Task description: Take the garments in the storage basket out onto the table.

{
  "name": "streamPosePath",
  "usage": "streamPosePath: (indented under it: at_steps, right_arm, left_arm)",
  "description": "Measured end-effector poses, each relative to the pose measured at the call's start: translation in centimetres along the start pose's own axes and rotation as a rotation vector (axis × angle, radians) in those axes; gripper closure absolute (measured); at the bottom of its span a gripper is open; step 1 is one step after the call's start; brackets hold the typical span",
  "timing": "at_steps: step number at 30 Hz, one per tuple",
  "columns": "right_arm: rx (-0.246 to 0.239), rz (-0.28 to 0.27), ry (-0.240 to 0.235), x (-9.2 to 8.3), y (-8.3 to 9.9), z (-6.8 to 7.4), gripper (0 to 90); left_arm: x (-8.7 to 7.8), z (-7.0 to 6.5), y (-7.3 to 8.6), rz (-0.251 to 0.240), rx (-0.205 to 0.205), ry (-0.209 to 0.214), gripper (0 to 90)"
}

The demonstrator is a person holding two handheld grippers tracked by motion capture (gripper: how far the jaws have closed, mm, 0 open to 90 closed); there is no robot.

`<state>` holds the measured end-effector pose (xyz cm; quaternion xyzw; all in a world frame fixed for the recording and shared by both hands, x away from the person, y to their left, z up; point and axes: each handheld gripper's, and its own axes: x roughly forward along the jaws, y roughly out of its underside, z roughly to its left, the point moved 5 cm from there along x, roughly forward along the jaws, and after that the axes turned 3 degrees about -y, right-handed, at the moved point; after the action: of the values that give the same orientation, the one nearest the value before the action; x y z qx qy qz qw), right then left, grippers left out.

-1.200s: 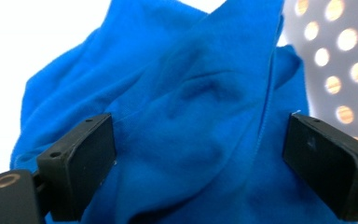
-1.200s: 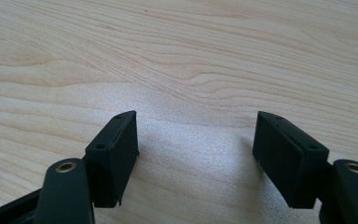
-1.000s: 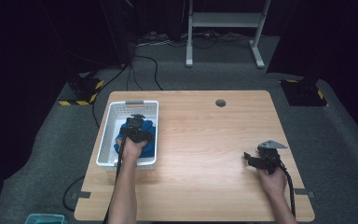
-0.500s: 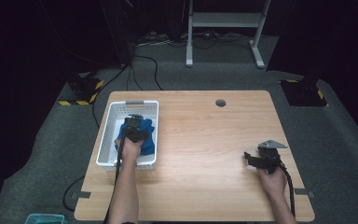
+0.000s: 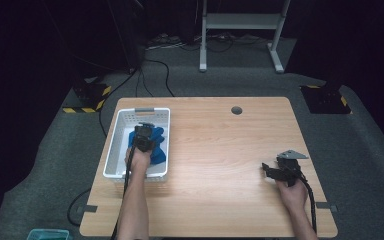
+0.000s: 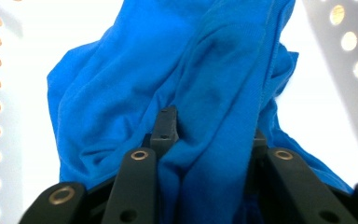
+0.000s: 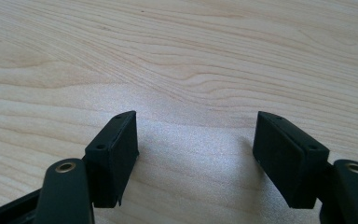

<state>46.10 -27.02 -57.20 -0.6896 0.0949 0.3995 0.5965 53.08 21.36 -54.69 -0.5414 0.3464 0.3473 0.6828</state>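
A crumpled blue cloth (image 5: 158, 151) lies in a white perforated basket (image 5: 112, 146) at the table's left. My left gripper (image 5: 144, 133) points down into the basket. Its jaws have just been closing, and in the left gripper view a thick fold of the blue cloth (image 6: 121, 84) is bunched between them at the left gripper (image 6: 209, 135). The cloth drapes over the right jaw and hides its tip. My right gripper (image 5: 268, 170) rests low over the bare wood at the table's right; in its own view the right gripper (image 7: 196, 154) stands open with nothing between its pads.
The wooden table (image 5: 220, 150) has a round cable hole (image 5: 237, 110) near its far edge. Beyond the table are a grey floor, cables and a metal stand's legs (image 5: 240, 45). A teal bin (image 5: 47, 234) sits on the floor at the near left.
The blue cloth has bunched up around the left gripper inside the basket. Both hands stay where they were.
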Motion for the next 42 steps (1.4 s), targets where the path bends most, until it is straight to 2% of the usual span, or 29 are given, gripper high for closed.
streamPosePath:
  at_steps: [2,6,8,10,11,12,15,16,19,22,26,33,38,42]
  right_arm:
    - [0.000,0.000,0.001,0.0,0.0,0.0,30.9]
    - [0.001,0.000,0.001,0.0,0.0,0.0,30.9]
    - [0.001,0.000,0.001,0.0,0.0,0.0,30.9]
    - [-0.001,-0.001,0.001,0.0,0.0,0.0,30.9]
    - [-0.001,-0.001,0.000,0.0,0.0,0.0,30.9]
    - [-0.002,-0.001,0.000,0.0,0.0,0.0,30.9]
    - [-0.001,-0.001,0.001,0.0,0.0,0.0,30.8]
    - [0.000,0.000,0.003,0.0,0.0,-0.1,30.8]
    - [-0.002,-0.001,0.004,0.0,0.0,-0.1,30.8]
    - [0.000,0.000,0.004,0.0,0.0,-0.1,30.7]
    - [-0.002,0.000,0.004,0.0,0.0,-0.1,30.8]
    - [-0.002,0.000,0.004,0.0,0.0,-0.1,30.7]
    - [-0.002,0.000,0.004,0.0,0.0,-0.1,30.7]
    - [-0.002,0.000,0.004,0.0,0.0,-0.1,30.7]
  left_arm:
    - [0.0,0.1,0.0,0.000,-0.009,0.007,69.4]
    - [-0.5,-0.1,-0.2,-0.004,0.038,0.017,70.0]
    - [-0.6,-0.1,-0.2,-0.006,0.037,0.022,70.2]
    - [-0.8,0.1,-0.4,-0.012,0.006,0.055,70.9]
    - [-1.0,0.2,-0.6,-0.021,-0.029,0.099,71.1]
    - [-1.2,0.3,-0.6,-0.019,-0.041,0.115,71.3]
    - [-1.4,0.3,-0.5,-0.027,-0.048,0.126,71.7]
    - [-1.6,0.2,-0.5,-0.032,-0.059,0.143,71.9]
    - [-1.7,0.1,-0.6,-0.030,-0.065,0.147,72.4]
    - [-2.0,-0.1,-0.7,-0.045,-0.071,0.168,72.7]
    - [-2.2,0.0,-0.8,-0.050,-0.065,0.162,72.7]
    - [-2.9,0.4,-0.8,-0.077,-0.096,0.193,72.7]
    - [-3.1,0.6,-0.7,-0.087,-0.107,0.201,72.8]
    - [-3.4,0.6,-0.8,-0.095,-0.101,0.203,72.8]
